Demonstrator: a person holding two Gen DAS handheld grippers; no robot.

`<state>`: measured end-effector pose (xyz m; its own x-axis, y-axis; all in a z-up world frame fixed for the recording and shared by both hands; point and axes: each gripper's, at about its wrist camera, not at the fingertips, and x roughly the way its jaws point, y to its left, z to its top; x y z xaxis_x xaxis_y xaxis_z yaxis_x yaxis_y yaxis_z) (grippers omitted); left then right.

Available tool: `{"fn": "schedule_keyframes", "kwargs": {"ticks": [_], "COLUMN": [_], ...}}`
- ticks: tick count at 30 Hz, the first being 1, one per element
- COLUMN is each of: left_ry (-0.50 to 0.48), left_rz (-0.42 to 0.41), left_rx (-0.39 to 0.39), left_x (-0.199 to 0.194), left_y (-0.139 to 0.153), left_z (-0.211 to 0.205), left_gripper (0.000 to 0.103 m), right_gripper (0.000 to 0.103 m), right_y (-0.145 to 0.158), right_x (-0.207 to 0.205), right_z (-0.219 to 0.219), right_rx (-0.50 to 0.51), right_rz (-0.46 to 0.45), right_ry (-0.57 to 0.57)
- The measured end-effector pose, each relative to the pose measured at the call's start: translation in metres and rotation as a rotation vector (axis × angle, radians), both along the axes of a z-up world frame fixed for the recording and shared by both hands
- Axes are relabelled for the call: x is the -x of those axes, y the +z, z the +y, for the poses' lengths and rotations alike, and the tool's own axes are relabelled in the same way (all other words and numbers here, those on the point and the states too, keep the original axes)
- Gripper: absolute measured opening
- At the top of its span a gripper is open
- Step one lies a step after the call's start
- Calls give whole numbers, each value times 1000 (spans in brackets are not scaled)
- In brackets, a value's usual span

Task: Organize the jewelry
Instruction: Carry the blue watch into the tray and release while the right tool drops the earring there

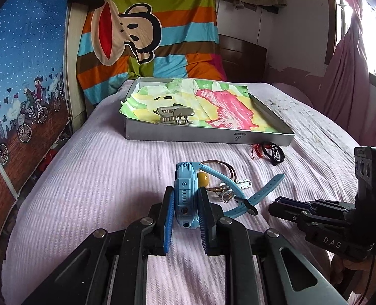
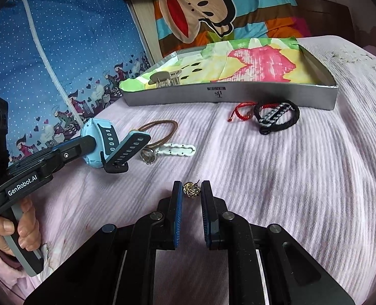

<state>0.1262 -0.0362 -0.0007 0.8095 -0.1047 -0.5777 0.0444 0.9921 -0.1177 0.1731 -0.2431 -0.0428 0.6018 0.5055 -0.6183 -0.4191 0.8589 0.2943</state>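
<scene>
A light blue watch [image 1: 184, 178] stands on edge between the pads of my left gripper [image 1: 186, 193], which is shut on its body. Its straps hang loose to the right. In the right wrist view the watch [image 2: 104, 137] is held above the bed by that left gripper [image 2: 91, 150]. A small gold earring [image 2: 191, 190] sits between the tips of my right gripper [image 2: 191, 186], and the pads touch it on both sides. The silver tray [image 1: 208, 136] with colourful paper holds a grey hair claw [image 1: 174, 115].
On the pink bedspread lie a brown cord [image 2: 160, 129], a silver ring [image 2: 147, 156], a white clip [image 2: 177, 150] and red and black bracelets [image 2: 274, 114] by the tray [image 2: 238, 96]. A yellow bead [image 1: 203, 178] lies behind the watch. A hand [image 2: 22, 231] grips the left handle.
</scene>
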Motion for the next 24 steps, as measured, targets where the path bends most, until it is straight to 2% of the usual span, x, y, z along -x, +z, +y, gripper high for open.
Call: {"fn": "schedule_keyframes", "kwargs": {"ticks": [11,19,24], "left_ry": [49,58,54], "left_rz": [-57,-74,-53], "left_rx": [20,47,60], "left_x": [-21,-71,-109], "left_y": [36,53,49], "left_z": [6,-8,-26], "left_gripper": [17,17,17], "right_gripper": [13,13,13], "right_y": [38,65,66], "right_x": [-21,-63,-92], "right_z": [-3,-23,-44], "right_rx": [-20,-36,-19], "right_rz": [-151,-221,-205], "right_ry": [-23,-99,-172]}}
